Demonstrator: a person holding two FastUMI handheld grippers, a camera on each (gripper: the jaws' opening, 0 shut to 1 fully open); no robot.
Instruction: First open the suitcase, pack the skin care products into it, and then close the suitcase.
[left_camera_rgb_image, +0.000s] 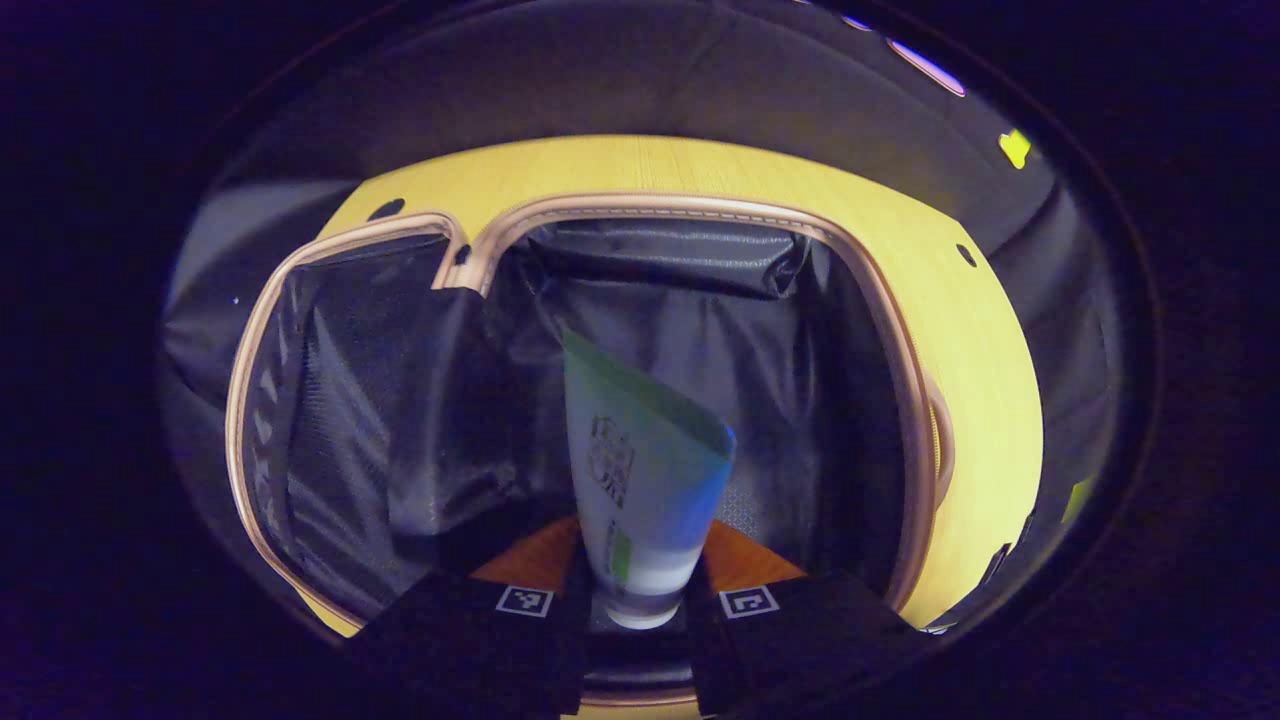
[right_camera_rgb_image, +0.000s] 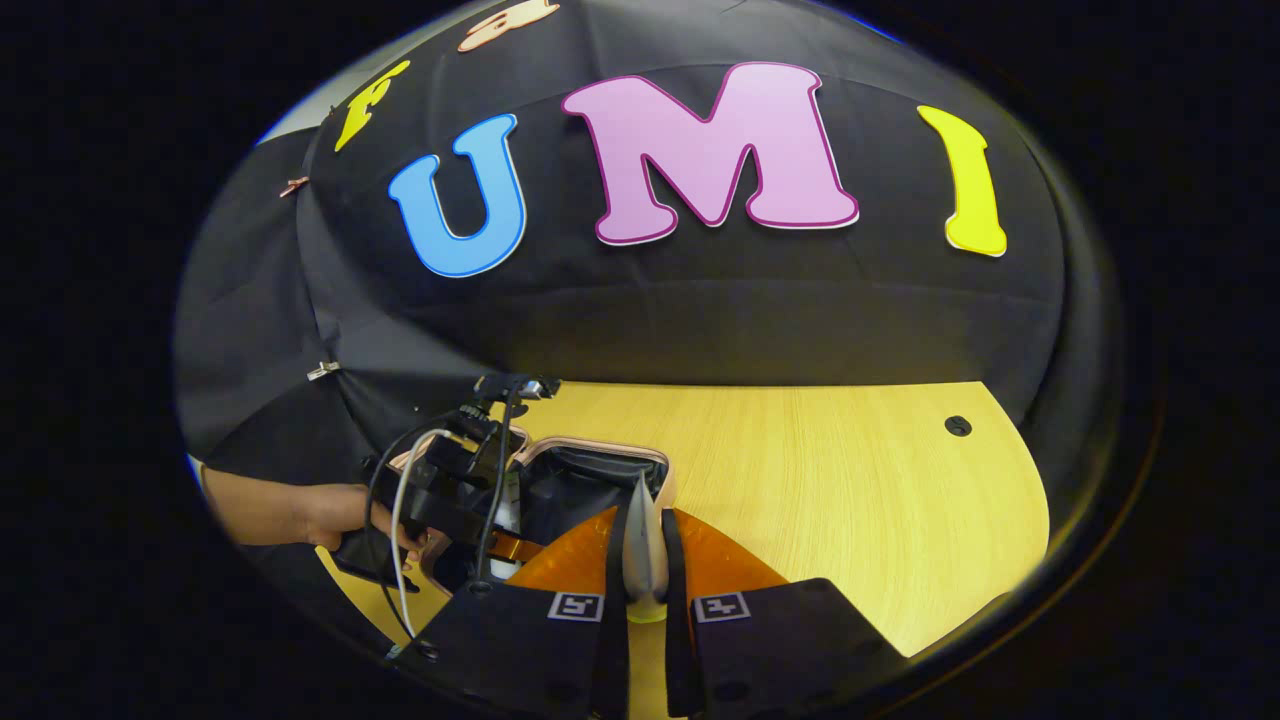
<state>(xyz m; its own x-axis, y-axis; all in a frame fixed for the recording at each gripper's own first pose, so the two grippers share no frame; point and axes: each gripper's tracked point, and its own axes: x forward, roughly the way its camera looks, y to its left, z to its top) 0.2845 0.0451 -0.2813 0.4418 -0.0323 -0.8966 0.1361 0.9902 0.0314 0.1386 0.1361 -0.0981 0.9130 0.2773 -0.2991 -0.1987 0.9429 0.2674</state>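
Observation:
The suitcase (left_camera_rgb_image: 905, 350) lies open on the table, with a pale pink rim and black lining; its lid (left_camera_rgb_image: 340, 410) lies flat on the left. My left gripper (left_camera_rgb_image: 640, 605) hovers over the main compartment, shut on a white, green and blue tube (left_camera_rgb_image: 645, 470) that points down into it. In the right gripper view, my right gripper (right_camera_rgb_image: 645, 603) is shut on a thin grey tube (right_camera_rgb_image: 645, 545) seen edge-on, above the table just right of the suitcase (right_camera_rgb_image: 600, 465). The left gripper (right_camera_rgb_image: 450, 490), held by a hand (right_camera_rgb_image: 330, 515), hangs over the suitcase there.
The yellow wooden table (right_camera_rgb_image: 830, 490) stretches bare to the right of the suitcase, with a small dark hole (right_camera_rgb_image: 958, 426) near its far edge. Black cloth walls close the booth behind and to the sides. A cable (right_camera_rgb_image: 400, 540) hangs from the left gripper.

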